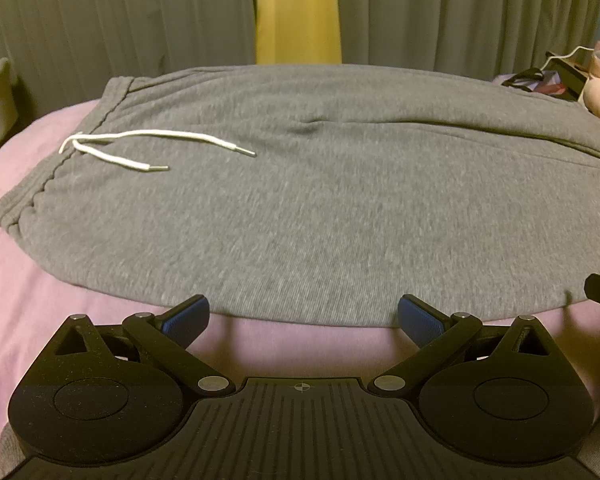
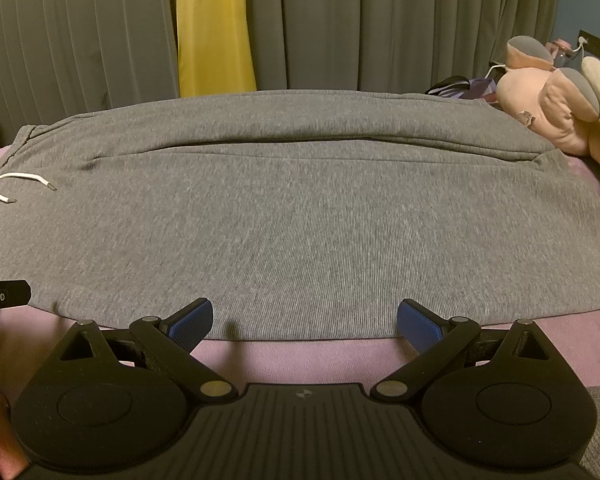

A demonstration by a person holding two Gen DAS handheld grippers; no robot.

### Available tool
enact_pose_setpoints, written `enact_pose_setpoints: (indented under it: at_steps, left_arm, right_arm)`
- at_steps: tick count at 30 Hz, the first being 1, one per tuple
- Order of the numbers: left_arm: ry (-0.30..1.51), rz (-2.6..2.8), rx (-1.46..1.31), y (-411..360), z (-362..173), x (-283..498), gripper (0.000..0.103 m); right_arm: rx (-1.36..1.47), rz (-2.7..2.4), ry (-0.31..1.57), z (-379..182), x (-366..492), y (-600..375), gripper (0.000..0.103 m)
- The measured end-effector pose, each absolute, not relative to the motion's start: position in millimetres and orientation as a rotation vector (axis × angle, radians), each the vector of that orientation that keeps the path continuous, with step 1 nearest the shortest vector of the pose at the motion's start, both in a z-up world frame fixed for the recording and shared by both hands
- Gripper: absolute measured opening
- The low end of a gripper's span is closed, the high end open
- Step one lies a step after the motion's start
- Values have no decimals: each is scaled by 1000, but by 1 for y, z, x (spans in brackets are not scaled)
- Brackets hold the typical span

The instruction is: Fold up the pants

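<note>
Left wrist view: I see a pink bedspread point(image 1: 28, 292) before grey pleated curtains point(image 1: 100, 20). The grey knit sweatpants point(image 1: 300, 208) lie lengthwise along its near edge, waistband left. My left gripper point(image 1: 304, 320) and right gripper point(image 2: 305, 322) gape wide, empty.

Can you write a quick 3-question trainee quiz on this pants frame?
1. True or false: the left gripper is shut on the grey pants.
2. The white drawstring lies at which end? A) waistband B) leg cuffs
3. Fill in: the pants lie on a ___ blanket.

Key: 1 false, both it and the right gripper are open at the near edge; 2 A; 3 pink.
</note>
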State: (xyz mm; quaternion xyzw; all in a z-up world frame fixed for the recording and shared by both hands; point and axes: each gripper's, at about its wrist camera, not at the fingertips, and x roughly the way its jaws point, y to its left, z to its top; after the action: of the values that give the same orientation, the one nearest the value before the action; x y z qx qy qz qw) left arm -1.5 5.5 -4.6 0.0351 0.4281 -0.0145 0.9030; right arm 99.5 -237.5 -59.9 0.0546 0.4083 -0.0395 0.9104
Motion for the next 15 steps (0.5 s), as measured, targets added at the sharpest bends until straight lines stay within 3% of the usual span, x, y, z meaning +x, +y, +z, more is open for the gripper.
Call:
enact_pose_setpoints:
  at_steps: [15]
  left_arm:
    - [891, -29, 67, 6, -5, -1, 103]
  right_arm:
    - [112, -82, 844, -60, 100, -238, 99]
